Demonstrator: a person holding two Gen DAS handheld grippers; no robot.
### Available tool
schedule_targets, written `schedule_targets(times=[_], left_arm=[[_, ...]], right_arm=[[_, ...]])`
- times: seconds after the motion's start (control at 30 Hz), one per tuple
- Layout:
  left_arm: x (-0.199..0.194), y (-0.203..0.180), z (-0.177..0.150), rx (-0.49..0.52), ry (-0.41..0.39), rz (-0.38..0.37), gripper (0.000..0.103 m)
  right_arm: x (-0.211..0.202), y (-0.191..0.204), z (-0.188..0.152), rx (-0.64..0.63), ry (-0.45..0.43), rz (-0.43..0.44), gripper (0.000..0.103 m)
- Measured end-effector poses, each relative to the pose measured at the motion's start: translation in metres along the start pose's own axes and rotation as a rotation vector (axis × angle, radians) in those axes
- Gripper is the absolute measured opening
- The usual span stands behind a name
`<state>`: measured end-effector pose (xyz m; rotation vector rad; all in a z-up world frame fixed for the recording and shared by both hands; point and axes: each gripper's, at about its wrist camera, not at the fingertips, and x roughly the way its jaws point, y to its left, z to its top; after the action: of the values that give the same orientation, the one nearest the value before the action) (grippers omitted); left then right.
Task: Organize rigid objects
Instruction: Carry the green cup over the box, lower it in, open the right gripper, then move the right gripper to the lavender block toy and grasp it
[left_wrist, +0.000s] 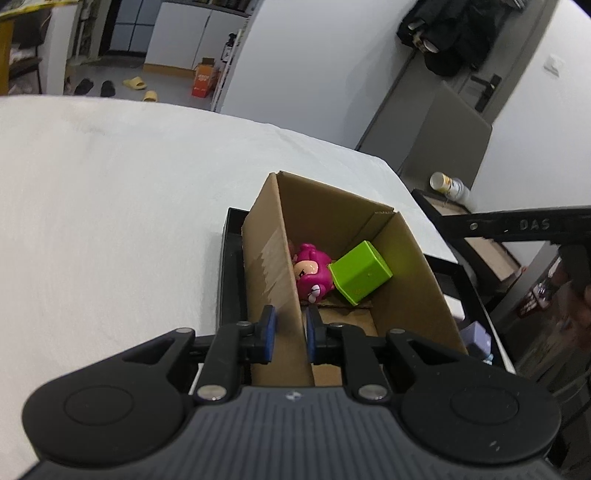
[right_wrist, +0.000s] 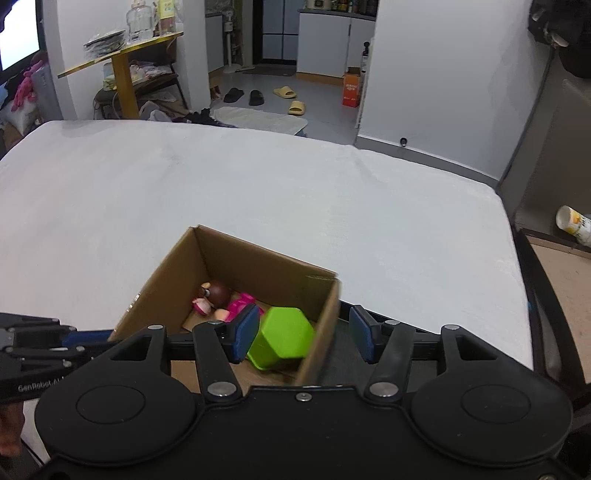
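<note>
An open cardboard box (left_wrist: 417, 266) (right_wrist: 162, 280) stands on a black tray at the near edge of the white table. Inside lie a lime green block (left_wrist: 360, 271) (right_wrist: 284, 334) and a pink toy figure (left_wrist: 312, 273) (right_wrist: 242, 304) with a brown-haired doll head (right_wrist: 218, 291). My left gripper (left_wrist: 290, 334) is shut on the box's left wall. My right gripper (right_wrist: 303, 338) is open and straddles the box's right wall, one finger inside by the green block, one outside.
The black tray (left_wrist: 231, 258) sits under the box. A white table (right_wrist: 258, 192) stretches ahead. A black chair frame (left_wrist: 517, 225) and a can (left_wrist: 448, 186) are to the right. A small lavender object (left_wrist: 478, 336) lies right of the box.
</note>
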<state>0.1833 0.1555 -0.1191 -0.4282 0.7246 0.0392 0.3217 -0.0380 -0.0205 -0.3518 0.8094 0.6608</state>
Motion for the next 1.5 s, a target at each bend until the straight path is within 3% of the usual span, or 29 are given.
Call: schedule_targets(times=[0.37,0.83,1.23,1.5], left_arm=[[0.001,-0.008,-0.002,0.088,0.003,0.01,0.016],[0.006,-0.009,-0.002,0.116,0.006,0.015,0.017],[0.007,-0.009,-0.003,0.108,0.004,0.017,0.017],[0.007,-0.007,-0.003,0.091,0.005,0.018,0.017]], right_arm=[[-0.012,-0.024,-0.024,0.027,0.01,-0.02,0.055],[-0.02,-0.062,-0.053,0.069,0.029,-0.078,0.055],[-0.008,-0.089,-0.082,0.099,0.13,-0.122,0.059],[0.022,-0.095,-0.112,0.018,0.256,-0.126,0.062]])
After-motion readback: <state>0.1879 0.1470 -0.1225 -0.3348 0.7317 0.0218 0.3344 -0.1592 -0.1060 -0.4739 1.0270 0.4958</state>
